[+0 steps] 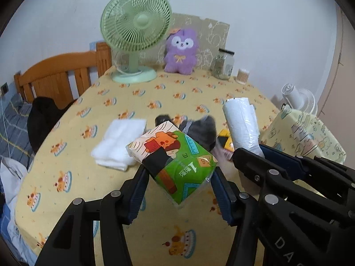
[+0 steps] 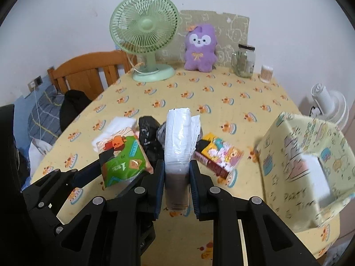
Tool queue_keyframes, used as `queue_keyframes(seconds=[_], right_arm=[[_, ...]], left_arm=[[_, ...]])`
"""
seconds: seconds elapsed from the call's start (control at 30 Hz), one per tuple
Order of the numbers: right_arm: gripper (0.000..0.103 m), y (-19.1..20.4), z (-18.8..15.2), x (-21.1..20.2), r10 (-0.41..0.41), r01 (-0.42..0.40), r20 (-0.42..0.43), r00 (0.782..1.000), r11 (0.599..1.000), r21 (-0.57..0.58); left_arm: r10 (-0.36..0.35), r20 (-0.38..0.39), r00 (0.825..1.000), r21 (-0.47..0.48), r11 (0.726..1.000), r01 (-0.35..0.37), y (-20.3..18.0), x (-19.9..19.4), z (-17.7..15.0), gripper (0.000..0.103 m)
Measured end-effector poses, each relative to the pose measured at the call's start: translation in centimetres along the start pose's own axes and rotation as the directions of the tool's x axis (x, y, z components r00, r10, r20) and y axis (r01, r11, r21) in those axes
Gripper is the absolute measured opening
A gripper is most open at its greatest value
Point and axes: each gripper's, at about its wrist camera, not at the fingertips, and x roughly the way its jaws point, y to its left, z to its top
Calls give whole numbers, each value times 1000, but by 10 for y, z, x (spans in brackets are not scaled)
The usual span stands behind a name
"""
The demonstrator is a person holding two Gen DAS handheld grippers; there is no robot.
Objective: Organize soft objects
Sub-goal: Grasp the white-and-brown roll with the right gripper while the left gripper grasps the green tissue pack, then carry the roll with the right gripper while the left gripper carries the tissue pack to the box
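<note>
tissue pack (image 1: pixel 175 161) sits clamped between the left tongs (image 1: pixel 177 190).

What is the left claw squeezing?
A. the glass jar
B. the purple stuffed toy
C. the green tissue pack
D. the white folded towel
C: the left claw has the green tissue pack pinched between its pads, lifted off the table, while the toy, jar and towel sit untouched.

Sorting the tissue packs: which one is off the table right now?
The green tissue pack, clamped in the left gripper's jaws; the yellow pack lies on the tablecloth.
</note>
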Motion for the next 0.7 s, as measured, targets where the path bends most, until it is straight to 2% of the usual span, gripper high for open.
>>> queue_keyframes(seconds=[0.33, 0.7], right_arm=[[25, -11, 14, -28, 14, -14, 70, 997, 1000, -2], [25, -39, 21, -60, -35, 30, 126, 991, 999, 45]], left_arm=[[19, 56, 998, 22, 1000, -20, -18, -21, 18, 59], [9, 110, 994, 74, 997, -17, -52, -40, 32, 59]])
